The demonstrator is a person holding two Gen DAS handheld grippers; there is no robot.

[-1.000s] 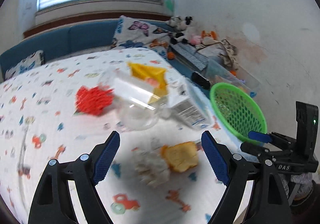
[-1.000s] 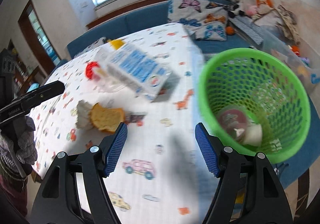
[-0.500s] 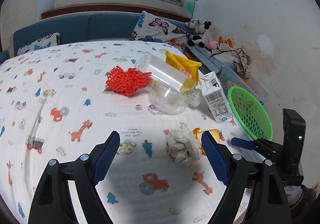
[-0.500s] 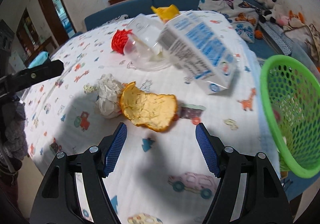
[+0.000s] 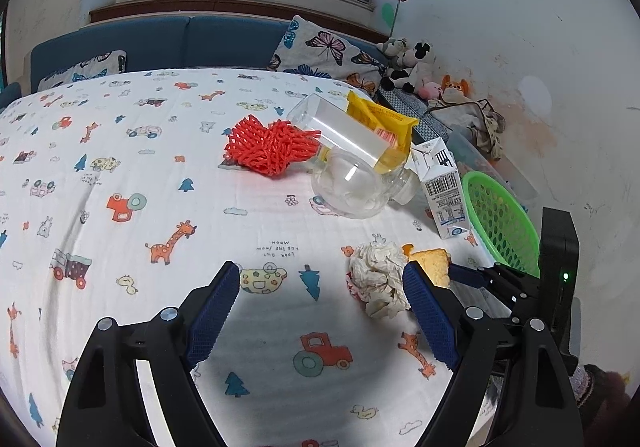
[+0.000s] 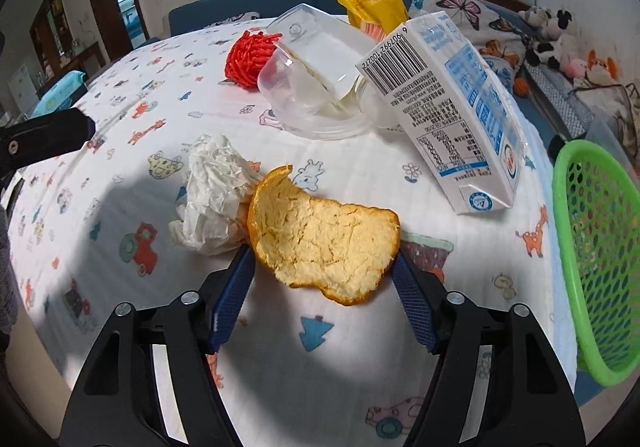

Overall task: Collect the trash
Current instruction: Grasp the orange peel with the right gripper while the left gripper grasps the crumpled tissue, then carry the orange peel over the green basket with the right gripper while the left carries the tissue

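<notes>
Orange peel (image 6: 324, 235) is straddled by closing right gripper (image 6: 324, 287), not yet pinched; left gripper (image 5: 320, 307) is held wide, empty, beside crumpled tissue (image 5: 378, 279).

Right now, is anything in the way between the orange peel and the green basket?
Nothing visible blocks it. Bare tablecloth lies between the orange peel and green basket; the milk carton stands farther back. The right gripper is closing around the peel.

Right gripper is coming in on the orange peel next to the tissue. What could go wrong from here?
The right gripper is closing with the orange peel between its jaws; the curved peel may fold or slip out. The crumpled tissue touches the peel and could get dragged along. The tilted milk carton stands between peel and green basket; a low carry might knock it over.
</notes>
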